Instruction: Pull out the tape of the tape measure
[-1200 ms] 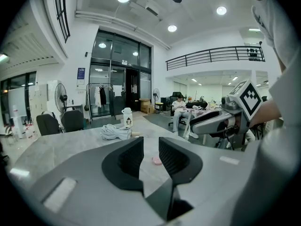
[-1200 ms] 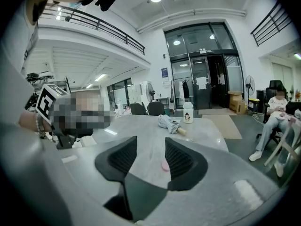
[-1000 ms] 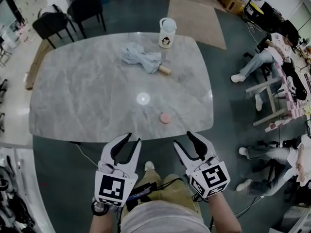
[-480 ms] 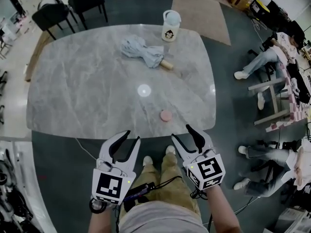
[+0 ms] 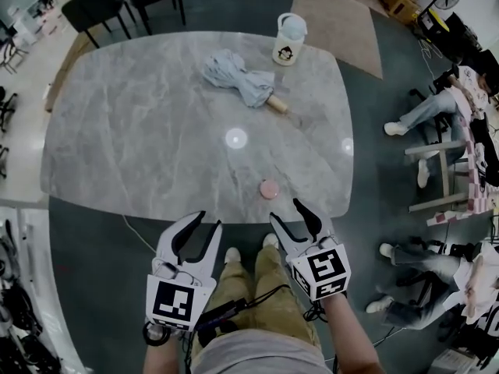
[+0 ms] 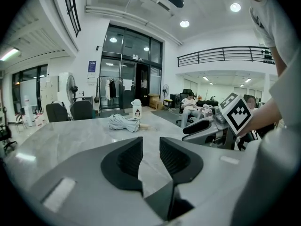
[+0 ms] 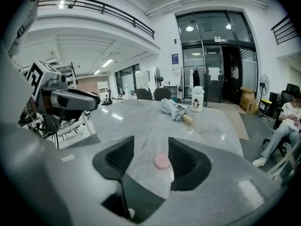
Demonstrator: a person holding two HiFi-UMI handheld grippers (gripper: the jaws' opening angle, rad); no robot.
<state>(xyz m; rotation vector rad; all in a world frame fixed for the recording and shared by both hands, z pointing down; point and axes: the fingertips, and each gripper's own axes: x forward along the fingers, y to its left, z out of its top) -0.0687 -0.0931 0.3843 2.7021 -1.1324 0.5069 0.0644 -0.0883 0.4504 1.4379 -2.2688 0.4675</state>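
Right hand-held gripper faces small, round, pink tape measure.

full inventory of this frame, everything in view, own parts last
grey marble-look table: 1, grey, centre of head view
small round pink tape measure: 1, pink, on the table by its near edge
folded grey umbrella with wooden handle: 1, grey, far part of the table
white bottle with cartoon print: 1, white, far table edge, beyond the umbrella
black chairs: at least 2, black, beyond the far-left corner
beige rug: 1, beige, floor beyond the table
seated people: several, right of the table
tan trousers: 1, tan, below the grippers
left gripper: 1, white with black jaws, off the near edge; open, jaws just been opening, nothing between
right gripper: 1, same colours; open, just been opening, holds nothing; tape measure lies ahead
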